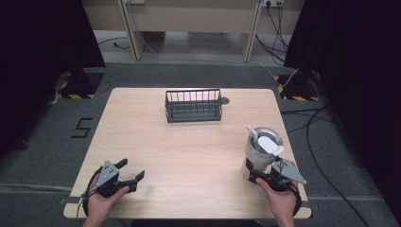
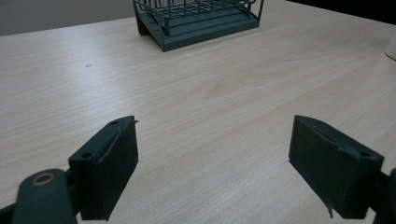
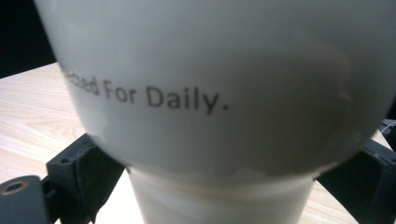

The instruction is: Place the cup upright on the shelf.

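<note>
Right tongs [image 1: 259, 176] pinch the narrow base of a white tumbler [image 1: 261, 149], near-right on the table [image 1: 189, 151]. Left tongs [image 1: 130, 171] spread, empty. Wire basket [image 1: 193, 105] far centre.

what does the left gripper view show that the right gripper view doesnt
Left gripper view: the dark wire basket far across the table, and the left gripper with its jaws wide apart and nothing between them.

Right gripper view: the white tumbler cup, very close, printed with "For Daily.", and the right gripper with a jaw on each side of the cup's narrower base; whether they touch it is hard to tell.

Both: the light wooden table and a pair of black jaws.
</note>
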Demonstrator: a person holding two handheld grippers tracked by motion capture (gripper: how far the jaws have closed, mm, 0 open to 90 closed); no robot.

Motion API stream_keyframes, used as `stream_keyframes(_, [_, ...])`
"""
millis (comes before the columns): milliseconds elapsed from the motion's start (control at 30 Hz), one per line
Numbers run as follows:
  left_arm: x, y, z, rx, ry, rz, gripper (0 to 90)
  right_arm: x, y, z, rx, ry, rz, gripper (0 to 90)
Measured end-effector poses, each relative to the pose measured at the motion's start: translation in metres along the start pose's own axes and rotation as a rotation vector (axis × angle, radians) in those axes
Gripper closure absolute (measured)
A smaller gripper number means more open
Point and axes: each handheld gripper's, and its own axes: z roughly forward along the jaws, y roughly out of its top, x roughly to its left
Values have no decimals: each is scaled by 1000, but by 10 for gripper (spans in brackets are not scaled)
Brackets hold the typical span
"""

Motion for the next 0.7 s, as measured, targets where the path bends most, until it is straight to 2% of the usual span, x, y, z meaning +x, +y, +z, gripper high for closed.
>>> stream_keyframes(367, [0,0,1,2,-3,1,151,1,-2,5,-8,-2,-33,56])
stream_keyframes(700, [0,0,0,2,-6,0,152,0,-2,11,-16,-6,-32,88])
